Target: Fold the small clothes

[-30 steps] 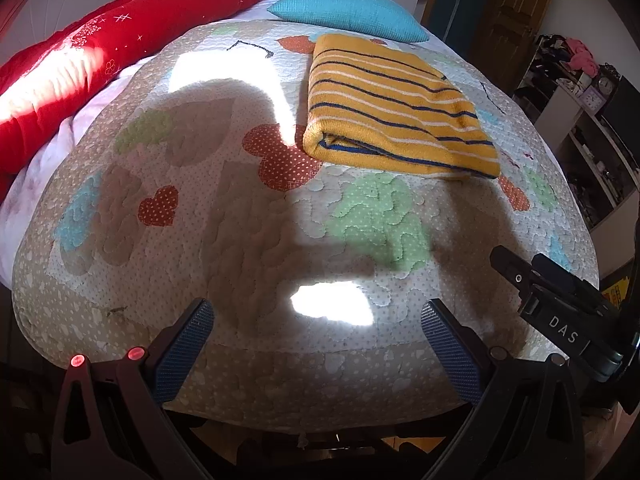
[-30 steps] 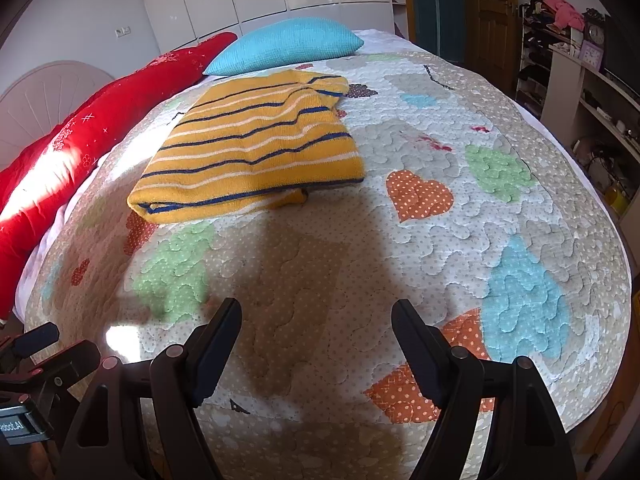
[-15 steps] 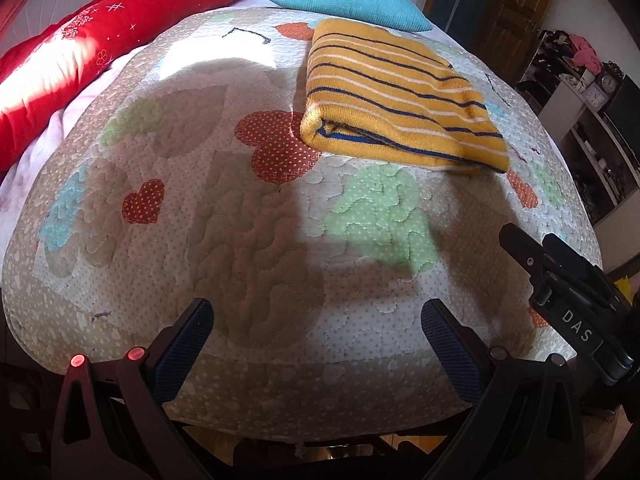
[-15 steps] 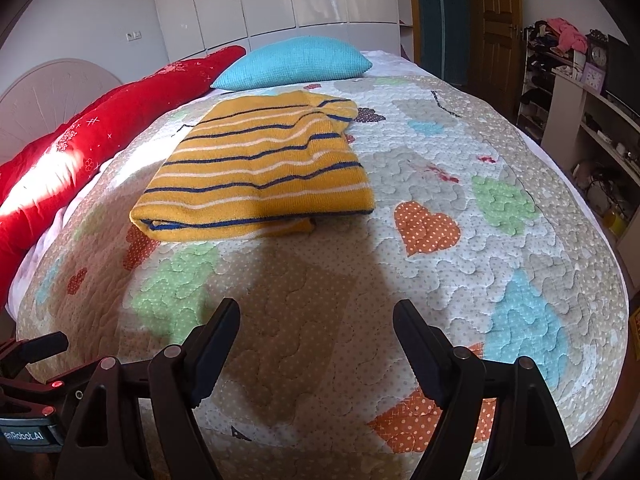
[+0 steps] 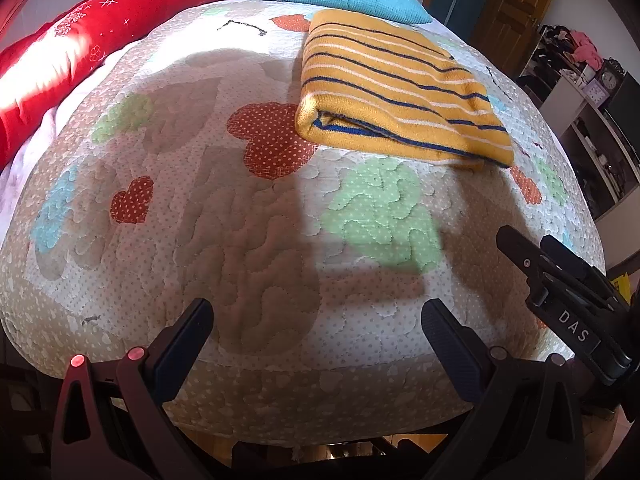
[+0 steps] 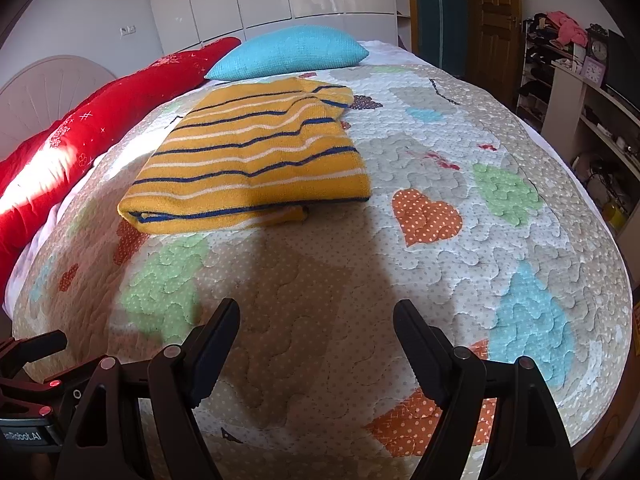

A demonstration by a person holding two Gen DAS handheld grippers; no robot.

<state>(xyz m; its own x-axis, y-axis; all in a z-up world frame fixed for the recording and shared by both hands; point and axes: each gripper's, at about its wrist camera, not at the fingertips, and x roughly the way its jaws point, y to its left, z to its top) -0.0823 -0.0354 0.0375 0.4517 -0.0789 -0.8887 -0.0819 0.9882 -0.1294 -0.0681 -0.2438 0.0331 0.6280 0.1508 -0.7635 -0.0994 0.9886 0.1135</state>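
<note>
folded knit sweater (image 6: 248, 164) lies mid-bed on the quilt (image 6: 440, 264), near the blue pillow (image 6: 288, 56). soft, limp, light; pinch the thick folded edge. both claws (image 5: 316, 332) (image 6: 316, 332) gape, empty.

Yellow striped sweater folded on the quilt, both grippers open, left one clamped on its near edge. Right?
Not quite. The left gripper holds nothing: its open jaws hang over bare quilt, well short of the folded yellow striped sweater, as the left wrist view shows. The right gripper is open too.
</note>
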